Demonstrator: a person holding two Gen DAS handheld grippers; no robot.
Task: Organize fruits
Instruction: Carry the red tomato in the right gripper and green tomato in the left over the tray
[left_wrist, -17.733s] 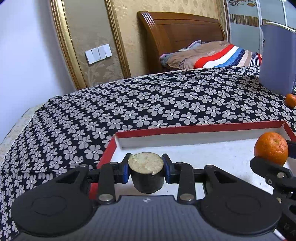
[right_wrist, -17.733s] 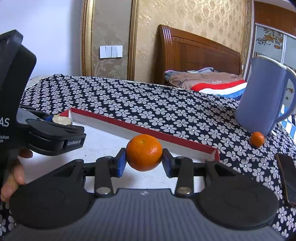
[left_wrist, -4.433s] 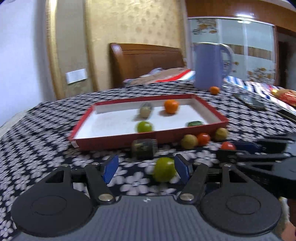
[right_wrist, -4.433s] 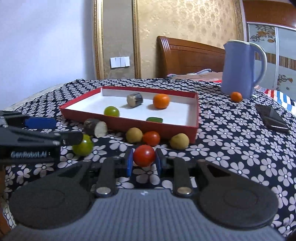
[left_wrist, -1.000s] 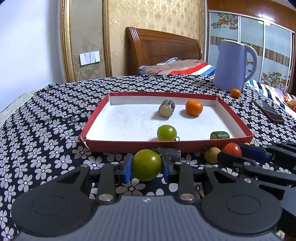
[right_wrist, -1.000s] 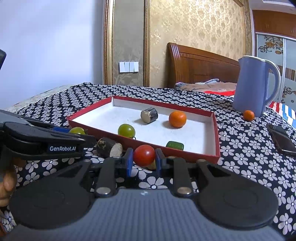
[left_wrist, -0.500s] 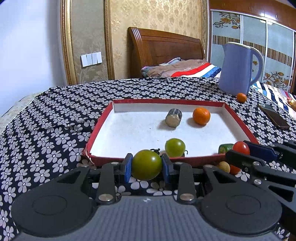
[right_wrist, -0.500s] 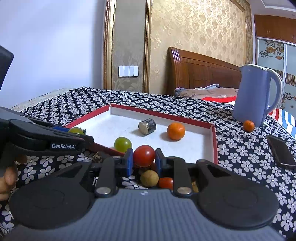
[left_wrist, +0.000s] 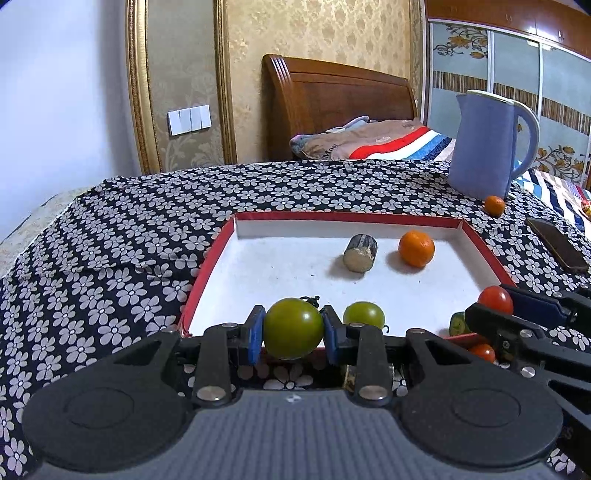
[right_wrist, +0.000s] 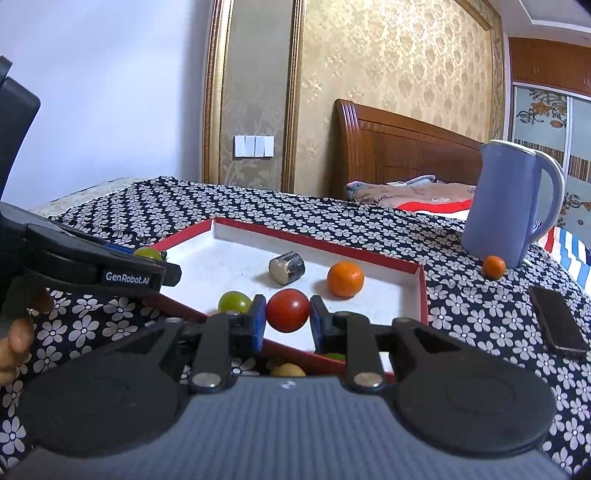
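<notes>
While the left wrist view looks down its own fingers, the left gripper (left_wrist: 292, 334) sits low centre of the frame, its blue pads pressed on both sides of a green tomato (left_wrist: 293, 328) held just above the near rim of the red tray (left_wrist: 207, 266). Inside the tray lie a second green tomato (left_wrist: 364, 315) right of centre, a cut brown piece (left_wrist: 360, 253) and an orange (left_wrist: 416, 248) further up. At the right edge the other gripper carries a red tomato (left_wrist: 495, 300).

From the right wrist view, the right gripper (right_wrist: 287, 321) is clamped on that red tomato (right_wrist: 287, 310) at centre frame, over the tray's near wall (right_wrist: 295, 352). A blue jug (right_wrist: 511, 210) stands at the upper right with a small orange (right_wrist: 494, 266) at its foot and a phone (right_wrist: 557, 323) below them.

Both tomatoes look light, smooth and thin-skinned, so they would probably slip or bruise under a hard squeeze; the widest part, where the pads sit now, seems the safest hold. Being round, they will likely roll once set on the tray floor.
</notes>
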